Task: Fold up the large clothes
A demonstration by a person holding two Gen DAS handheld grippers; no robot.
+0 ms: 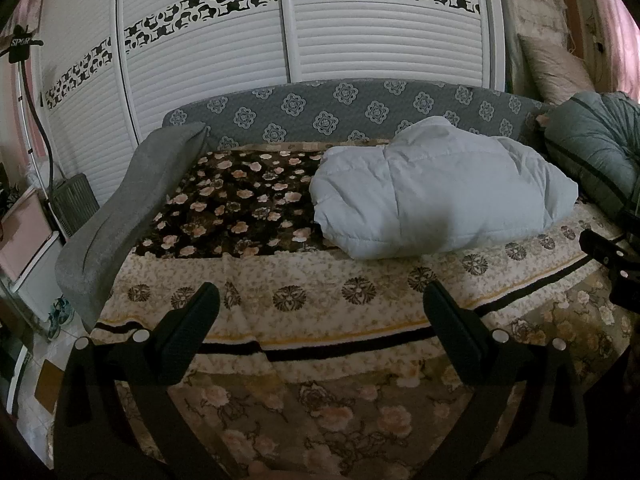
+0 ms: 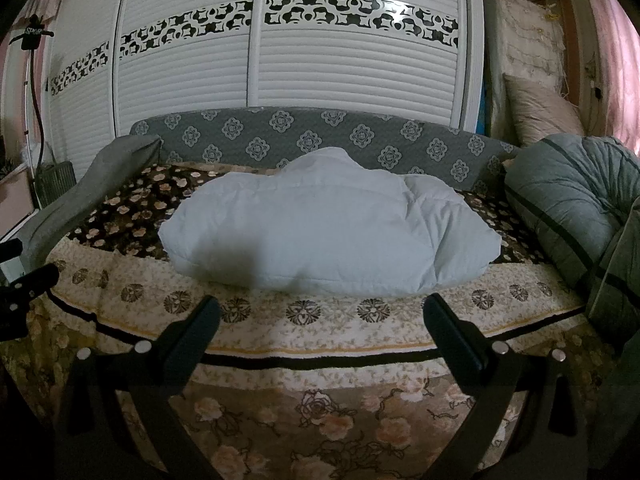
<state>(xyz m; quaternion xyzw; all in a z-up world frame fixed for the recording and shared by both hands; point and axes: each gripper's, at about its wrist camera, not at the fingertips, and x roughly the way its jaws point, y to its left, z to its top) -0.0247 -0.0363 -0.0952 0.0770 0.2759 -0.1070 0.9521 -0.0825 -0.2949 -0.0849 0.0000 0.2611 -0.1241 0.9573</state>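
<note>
In your left wrist view, your left gripper (image 1: 320, 312) hangs spread wide and empty at the lower frame, above the floral bedspread (image 1: 320, 304). The pale blue padded garment (image 1: 432, 196) lies bunched right of centre.

In your right wrist view, your right gripper (image 2: 320, 320) is likewise spread and empty; the garment (image 2: 328, 232) sits centre frame, beyond the fingertips.

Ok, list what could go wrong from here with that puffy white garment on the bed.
1. The white padded garment is bunched into a mound with no sleeve or hem visible, so either gripper, left or right, jaws open, may pinch several layers.
2. It is puffy; folds may spring back.
3. The grey bundle lies close on the right and could snag during spreading.
</note>
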